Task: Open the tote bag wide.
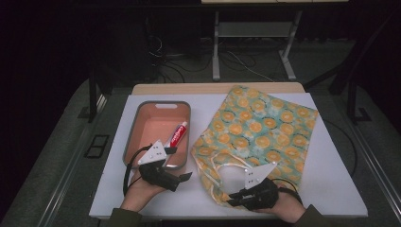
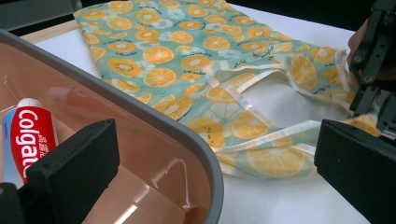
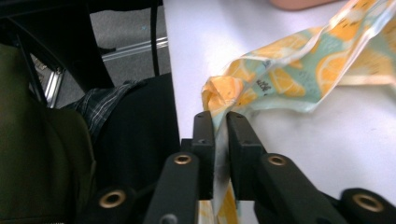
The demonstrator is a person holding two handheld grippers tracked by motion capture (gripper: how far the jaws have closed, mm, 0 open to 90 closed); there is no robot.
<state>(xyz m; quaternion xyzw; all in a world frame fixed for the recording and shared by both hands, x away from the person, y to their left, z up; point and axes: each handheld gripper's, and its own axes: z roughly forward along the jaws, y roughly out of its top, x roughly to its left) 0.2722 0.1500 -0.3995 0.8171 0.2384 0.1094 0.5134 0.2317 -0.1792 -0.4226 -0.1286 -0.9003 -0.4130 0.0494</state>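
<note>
A fabric tote bag (image 1: 265, 127) printed with orange slices lies flat on the right half of the white table (image 1: 331, 189). My right gripper (image 1: 231, 202) is shut on the bag's near edge, and the pinched cloth (image 3: 224, 93) bunches up just past the jaws. My left gripper (image 1: 179, 163) stands open at the near right corner of a grey-rimmed tray (image 1: 128, 142). One of its jaws is over the tray's salmon inside and the other over the table. A red and white toothpaste tube (image 1: 178, 134) lies in the tray by its right wall, close to that jaw (image 2: 30, 135).
The table's near edge (image 3: 169, 84) runs just behind my right gripper, with the person's lap below it. The bag's handles (image 2: 243, 100) lie looped on the table between the grippers. A metal frame (image 1: 216, 47) and cables stand on the floor beyond the far edge.
</note>
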